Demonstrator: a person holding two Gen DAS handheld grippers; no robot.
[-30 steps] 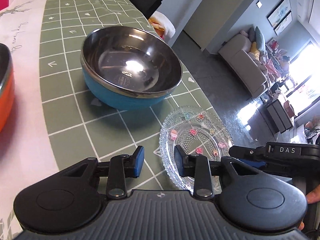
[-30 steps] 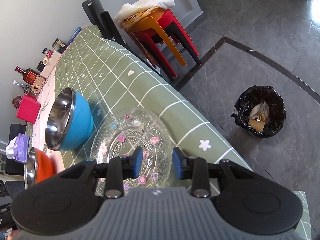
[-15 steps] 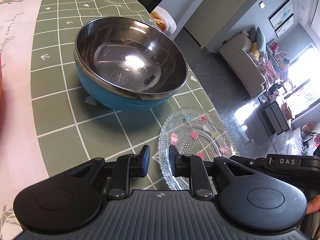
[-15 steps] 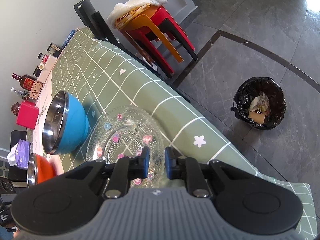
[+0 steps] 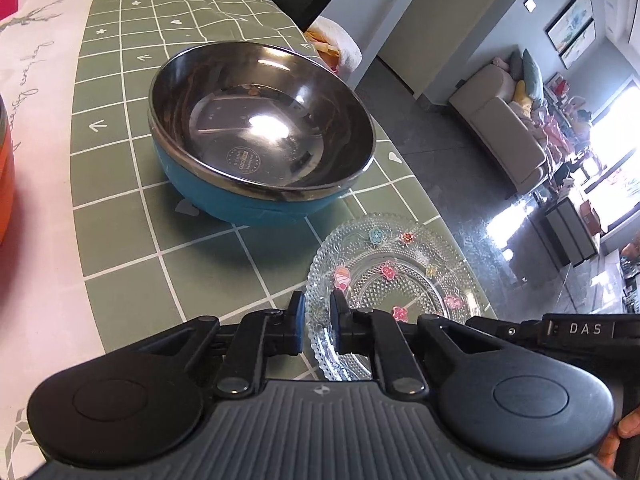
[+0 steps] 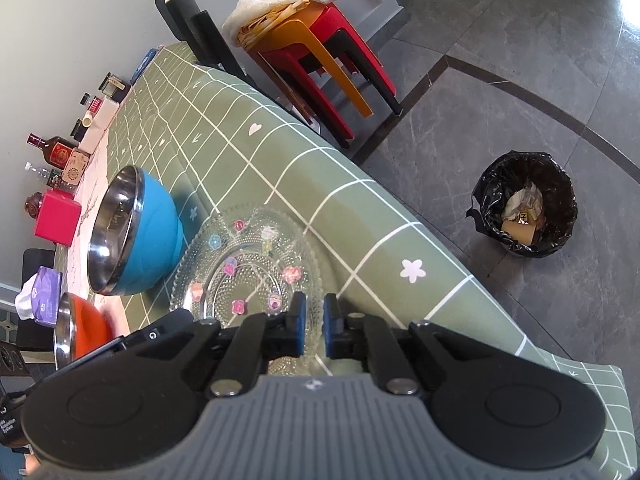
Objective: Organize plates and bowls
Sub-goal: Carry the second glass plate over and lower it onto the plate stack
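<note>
A clear glass plate (image 5: pixel 394 276) with small coloured flowers lies at the near right edge of the green checked table; it also shows in the right wrist view (image 6: pixel 248 264). My left gripper (image 5: pixel 317 320) is shut on the plate's left rim. My right gripper (image 6: pixel 314 322) is shut on its near right rim. A blue bowl (image 5: pixel 260 128) with a steel inside stands just beyond the plate, upright and empty (image 6: pixel 132 232). An orange bowl (image 6: pixel 78 330) stands further left, partly out of view (image 5: pixel 6 184).
The table edge (image 6: pixel 420 224) runs close to the plate, with the floor, a black bin (image 6: pixel 524 208) and stacked red and orange stools (image 6: pixel 316 52) beyond. A pink box (image 6: pixel 56 218), tissue pack (image 6: pixel 44 296) and bottles (image 6: pixel 56 152) stand along the wall.
Both grippers have closed from open onto the glass plate's rim, one on each side. The left view has shifted slightly toward the plate.
</note>
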